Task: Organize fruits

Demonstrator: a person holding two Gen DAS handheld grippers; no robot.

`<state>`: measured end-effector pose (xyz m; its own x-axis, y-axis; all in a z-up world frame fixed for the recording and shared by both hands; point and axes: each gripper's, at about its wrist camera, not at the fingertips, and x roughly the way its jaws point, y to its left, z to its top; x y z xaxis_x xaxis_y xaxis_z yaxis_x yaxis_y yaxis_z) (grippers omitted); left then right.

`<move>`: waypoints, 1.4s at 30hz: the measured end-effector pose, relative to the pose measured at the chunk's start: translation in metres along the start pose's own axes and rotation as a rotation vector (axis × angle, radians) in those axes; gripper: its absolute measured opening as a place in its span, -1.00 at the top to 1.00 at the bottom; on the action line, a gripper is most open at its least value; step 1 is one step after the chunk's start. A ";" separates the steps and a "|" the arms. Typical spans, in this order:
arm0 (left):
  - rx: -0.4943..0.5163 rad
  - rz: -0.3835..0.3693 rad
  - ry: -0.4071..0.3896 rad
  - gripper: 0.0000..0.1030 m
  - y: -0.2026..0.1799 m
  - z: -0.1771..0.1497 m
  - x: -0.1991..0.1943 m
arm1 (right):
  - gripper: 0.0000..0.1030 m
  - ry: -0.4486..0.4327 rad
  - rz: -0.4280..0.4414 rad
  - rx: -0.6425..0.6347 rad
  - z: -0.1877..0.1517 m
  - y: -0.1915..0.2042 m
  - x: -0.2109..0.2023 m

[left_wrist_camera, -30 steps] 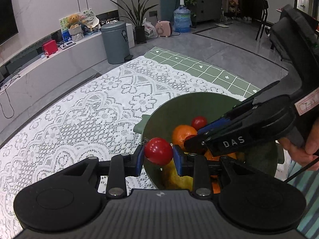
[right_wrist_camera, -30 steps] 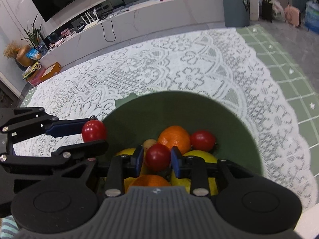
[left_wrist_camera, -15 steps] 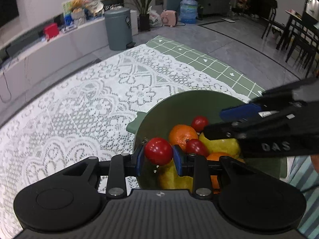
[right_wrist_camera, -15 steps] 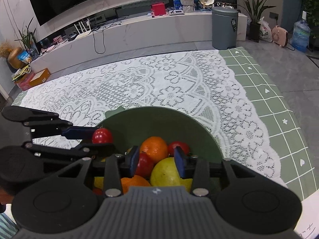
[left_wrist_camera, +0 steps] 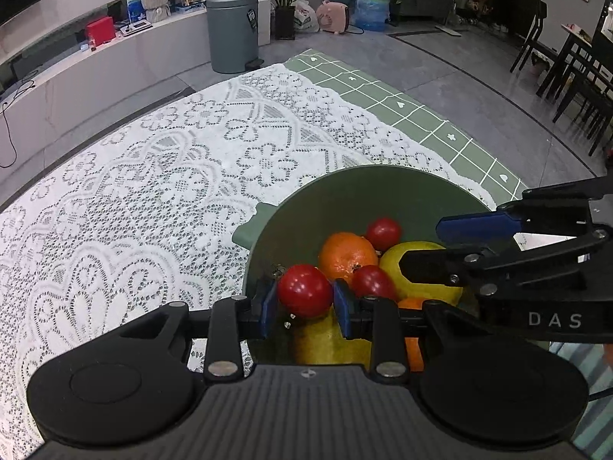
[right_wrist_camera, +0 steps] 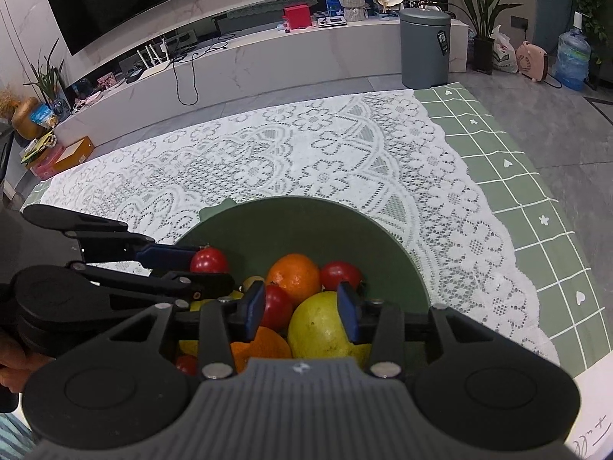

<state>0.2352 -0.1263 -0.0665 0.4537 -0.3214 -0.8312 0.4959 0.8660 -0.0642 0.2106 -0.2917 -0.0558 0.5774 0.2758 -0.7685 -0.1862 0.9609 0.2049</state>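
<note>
A green bowl (left_wrist_camera: 345, 188) (right_wrist_camera: 268, 226) on the lace cloth holds oranges (left_wrist_camera: 346, 255) (right_wrist_camera: 294, 278), a yellow-green fruit (left_wrist_camera: 421, 268) (right_wrist_camera: 322, 326) and red tomatoes (left_wrist_camera: 383, 230) (right_wrist_camera: 341, 274). My left gripper (left_wrist_camera: 305, 304) (right_wrist_camera: 214, 268) is shut on a red tomato (left_wrist_camera: 305, 295) (right_wrist_camera: 208, 260) above the bowl's left rim. My right gripper (right_wrist_camera: 302, 312) (left_wrist_camera: 421, 241) is open and empty above the fruit in the bowl, with a released tomato (right_wrist_camera: 276, 306) (left_wrist_camera: 371, 281) lying below it.
A white lace cloth (left_wrist_camera: 153, 191) (right_wrist_camera: 306, 161) covers a green checked mat (left_wrist_camera: 421, 115) (right_wrist_camera: 536, 172) around the bowl. Beyond lie grey floor, a grey bin (left_wrist_camera: 231, 30) (right_wrist_camera: 425, 46) and a long white TV bench (right_wrist_camera: 268, 50).
My right gripper has opened, let its tomato drop into the bowl, and drawn back and up. My left gripper still holds its tomato and has shifted slightly over the bowl's rim.
</note>
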 end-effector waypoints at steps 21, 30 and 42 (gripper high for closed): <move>0.000 0.057 -0.186 -0.13 -0.012 -0.004 -0.085 | -0.26 -0.153 -0.009 -0.004 -0.005 0.009 -0.073; -0.050 0.100 -0.294 -0.32 -0.012 -0.031 -0.133 | -0.41 -0.216 -0.021 -0.010 -0.023 0.035 -0.105; -0.190 0.188 -0.442 -0.63 0.000 -0.081 -0.171 | -0.79 -0.322 -0.063 -0.068 -0.069 0.091 -0.127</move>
<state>0.0976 -0.0398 0.0305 0.8119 -0.2496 -0.5277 0.2514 0.9654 -0.0698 0.0648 -0.2408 0.0187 0.8089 0.2203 -0.5451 -0.1885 0.9754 0.1144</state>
